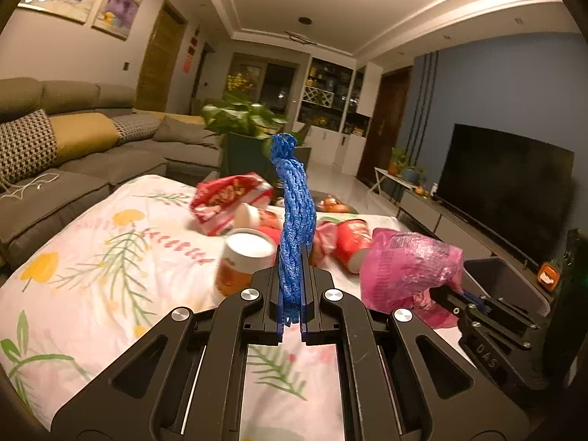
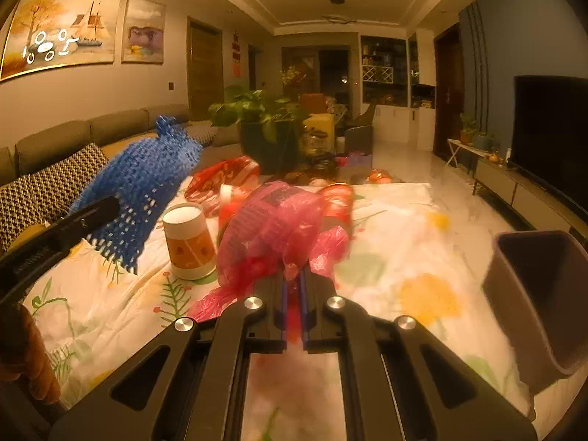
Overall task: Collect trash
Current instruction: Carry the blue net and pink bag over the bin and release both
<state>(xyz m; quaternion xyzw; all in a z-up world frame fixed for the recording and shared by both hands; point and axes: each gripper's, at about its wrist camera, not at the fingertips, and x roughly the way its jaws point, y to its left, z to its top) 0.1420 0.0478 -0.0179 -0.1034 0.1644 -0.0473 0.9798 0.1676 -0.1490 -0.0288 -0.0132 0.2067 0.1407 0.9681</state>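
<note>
Above the flowered cloth that is covering the desk, the left gripper is holding a blue foam net upright, its fingers pressing narrowly on the net's lower end while the rest is standing up free of the cloth. Just to the right of that net in the left wrist view, the right gripper is pinching a crumpled pink plastic bag, its fingers nearly closed on a fold of the film, and the bag is bulging forward over the cloth. Beside the pink bag, toward the sofa, a white and orange paper cup is standing on the cloth. Behind the cup, a red snack packet and a red tube can are lying among other red wrappers that are too blurred to tell apart. Off the cloth's edge on the television side, a dark bin is sitting with its mouth open, well apart from the net and nearer the pink bag. Beyond the wrappers, a leafy potted plant is standing at the far end of the cloth.
</note>
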